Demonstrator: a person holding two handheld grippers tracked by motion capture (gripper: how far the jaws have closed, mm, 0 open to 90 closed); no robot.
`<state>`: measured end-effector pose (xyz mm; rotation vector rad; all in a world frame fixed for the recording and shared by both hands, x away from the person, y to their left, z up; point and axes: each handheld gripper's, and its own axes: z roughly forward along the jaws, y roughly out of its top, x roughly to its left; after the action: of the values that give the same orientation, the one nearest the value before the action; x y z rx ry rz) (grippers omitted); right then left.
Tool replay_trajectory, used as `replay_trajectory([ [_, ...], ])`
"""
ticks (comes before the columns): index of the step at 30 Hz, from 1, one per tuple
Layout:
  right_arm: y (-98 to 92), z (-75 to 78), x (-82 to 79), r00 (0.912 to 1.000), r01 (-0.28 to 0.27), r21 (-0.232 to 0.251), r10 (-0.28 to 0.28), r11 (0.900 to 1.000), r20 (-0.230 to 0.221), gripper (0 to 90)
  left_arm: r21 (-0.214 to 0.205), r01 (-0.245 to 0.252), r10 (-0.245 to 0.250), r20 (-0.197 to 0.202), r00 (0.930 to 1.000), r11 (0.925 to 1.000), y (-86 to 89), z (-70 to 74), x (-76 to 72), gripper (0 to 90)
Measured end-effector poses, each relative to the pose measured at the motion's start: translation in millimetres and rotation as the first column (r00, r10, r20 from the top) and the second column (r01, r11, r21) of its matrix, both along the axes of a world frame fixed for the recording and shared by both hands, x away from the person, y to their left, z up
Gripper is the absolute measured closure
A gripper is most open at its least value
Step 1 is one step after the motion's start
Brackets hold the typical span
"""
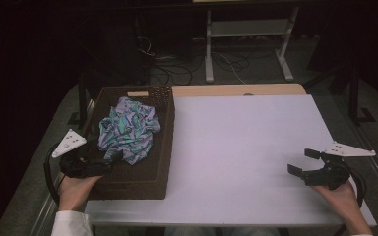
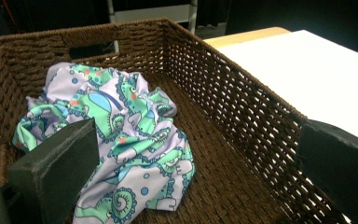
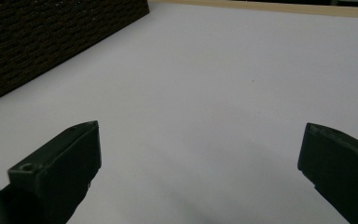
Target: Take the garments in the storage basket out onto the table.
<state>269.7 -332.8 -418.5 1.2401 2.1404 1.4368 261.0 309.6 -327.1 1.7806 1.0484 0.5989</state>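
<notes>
White tabletop (image 1: 246, 142) spreads before us. We hold our left gripper (image 1: 109, 162) low inside the brown wicker basket (image 1: 162, 147), jaws wide apart beside a crumpled patterned cloth (image 1: 128, 129). Our right gripper (image 1: 305, 162) hovers open, well apart.

No legible text, label, brand, number or sign anywhere on the pictured things.
</notes>
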Motion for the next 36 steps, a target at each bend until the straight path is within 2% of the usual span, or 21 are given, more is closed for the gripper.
replay_trajectory([
  [9,0.1,-0.3,0.3,1.0,-0.001,-0.002,0.001,1.0,0.0,0.0,0.022,0.007,-0.006,-0.015,0.9999,0.9997,0.1,7.5,10.7,0.0],
  [12,0.2,-0.4,0.3,1.0,-0.003,-0.006,0.003,1.0,0.001,0.0,-0.005,0.02,-0.02,-0.02,0.9996,0.9998,0.7,9.4,14.5,0.0],
  [17,2.1,-0.4,-0.2,0.9999,-0.011,-0.011,0.011,0.9999,-0.001,0.0,-0.001,0.026,-0.026,-0.035,0.999,0.9997,1.1,10.3,20.7,0.0],
  [36,3.1,-1.7,1.0,0.9998,-0.021,-0.022,0.021,0.9995,-0.007,0.0,0.043,0.048,-0.044,-0.1,0.994,0.9979,0.2,15.4,52.5,0.0],
])
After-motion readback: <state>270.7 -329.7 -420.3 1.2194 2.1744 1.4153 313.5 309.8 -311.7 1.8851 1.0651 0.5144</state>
